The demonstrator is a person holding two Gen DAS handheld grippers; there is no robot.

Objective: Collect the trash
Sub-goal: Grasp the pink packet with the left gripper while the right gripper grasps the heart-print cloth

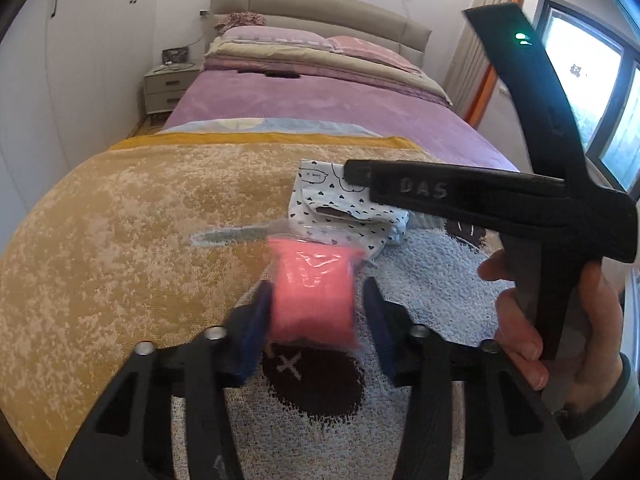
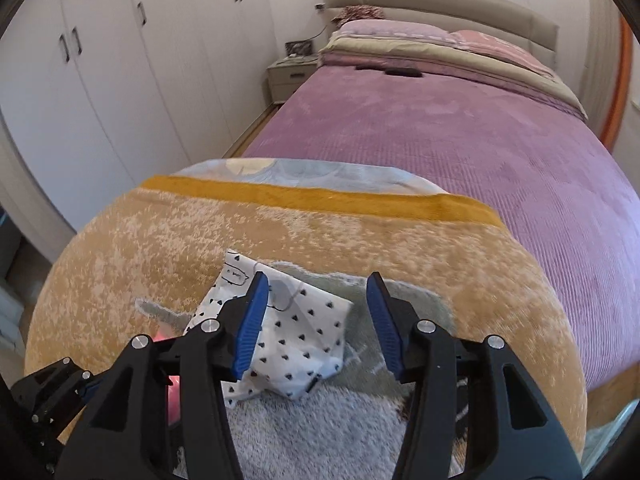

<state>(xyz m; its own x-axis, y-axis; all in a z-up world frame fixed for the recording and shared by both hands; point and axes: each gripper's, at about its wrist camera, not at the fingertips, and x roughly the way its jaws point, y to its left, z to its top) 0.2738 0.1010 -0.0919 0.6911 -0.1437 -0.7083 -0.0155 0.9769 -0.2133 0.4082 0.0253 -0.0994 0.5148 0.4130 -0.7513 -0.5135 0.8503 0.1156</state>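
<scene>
A pink packet in clear plastic wrap [image 1: 314, 290] sits between the blue pads of my left gripper [image 1: 318, 300]; the jaws stand apart and the right pad does not touch it. Just beyond lies a white cloth bag with black hearts [image 1: 344, 212], its mouth open toward me, on the yellow blanket [image 1: 140, 220]. My right gripper shows in the left wrist view as a black body [image 1: 480, 196] over the bag. In the right wrist view my right gripper [image 2: 316, 312] is open above the bag [image 2: 296, 340], left pad over its near edge. A pink glow [image 2: 174, 392] shows behind the left finger.
The blanket covers the foot of a bed with a purple cover [image 2: 460, 128] and pillows [image 1: 276, 38] at the headboard. A nightstand [image 1: 168, 86] and white wardrobes [image 2: 120, 60] stand on the left, a window [image 1: 600, 92] on the right. A dark item [image 2: 400, 71] lies near the pillows.
</scene>
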